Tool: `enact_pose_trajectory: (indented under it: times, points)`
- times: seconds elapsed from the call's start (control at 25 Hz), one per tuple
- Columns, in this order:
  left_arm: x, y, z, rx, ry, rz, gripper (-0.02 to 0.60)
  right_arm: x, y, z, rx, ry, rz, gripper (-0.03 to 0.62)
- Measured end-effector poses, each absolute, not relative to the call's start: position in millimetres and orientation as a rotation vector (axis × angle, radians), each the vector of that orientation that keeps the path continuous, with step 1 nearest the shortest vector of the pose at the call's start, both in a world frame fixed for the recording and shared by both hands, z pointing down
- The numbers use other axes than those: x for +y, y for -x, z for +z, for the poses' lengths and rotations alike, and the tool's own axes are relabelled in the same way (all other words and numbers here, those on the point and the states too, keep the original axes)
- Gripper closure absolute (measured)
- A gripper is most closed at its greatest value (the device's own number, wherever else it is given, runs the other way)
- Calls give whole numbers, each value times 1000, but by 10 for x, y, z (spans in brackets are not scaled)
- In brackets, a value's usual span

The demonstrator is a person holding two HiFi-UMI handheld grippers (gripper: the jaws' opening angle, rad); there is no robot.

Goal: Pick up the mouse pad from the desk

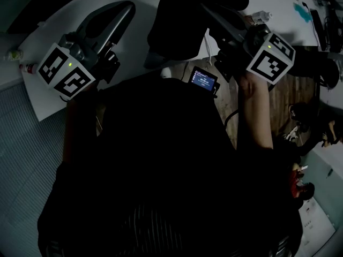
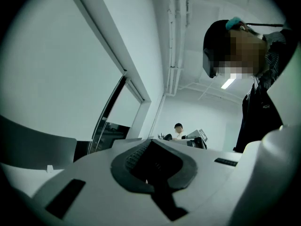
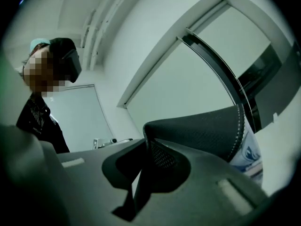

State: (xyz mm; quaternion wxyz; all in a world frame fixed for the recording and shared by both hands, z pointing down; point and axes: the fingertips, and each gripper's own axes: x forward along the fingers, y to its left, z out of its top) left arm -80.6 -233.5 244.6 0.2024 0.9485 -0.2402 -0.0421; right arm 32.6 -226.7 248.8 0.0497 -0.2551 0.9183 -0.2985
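In the head view the black mouse pad (image 1: 182, 28) hangs lifted above the white desk (image 1: 53, 42), and my right gripper (image 1: 208, 9) is shut on its right edge. In the right gripper view the pad's dark textured edge (image 3: 207, 131) sits clamped between the jaws of the right gripper (image 3: 148, 138) and runs off to the right. To the left of the pad, my left gripper (image 1: 126, 7) is raised and holds nothing. In its own view the left gripper (image 2: 151, 147) has its jaws together with nothing between them.
A small device with a lit screen (image 1: 203, 80) hangs at the person's chest. Small bottles (image 1: 19, 55) stand at the desk's left edge and a teal item (image 1: 303, 12) lies far right. A seated person (image 2: 178, 131) is far off across the room.
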Motion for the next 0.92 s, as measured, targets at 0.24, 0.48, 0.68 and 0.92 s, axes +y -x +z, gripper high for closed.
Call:
enact_pose_trajectory:
  times: [0.24,0.48,0.68,0.92]
  points:
    - [-2205,833,2170,-720,-2730,-102,574,-2195,-136,2141,2832,712,-792,577]
    - [-2145,861,2089,-721,-2756,-148,574,-2154,-125,2015,2824,701,-748,577]
    - [-2178,823,2070,-704,-2749,-151,574,-2199,-129,1941,2837,707,-737,577]
    - [-2362,737,2095,-702,-2740,-153,574,-2402,-261,1946,2844,716,-726,577]
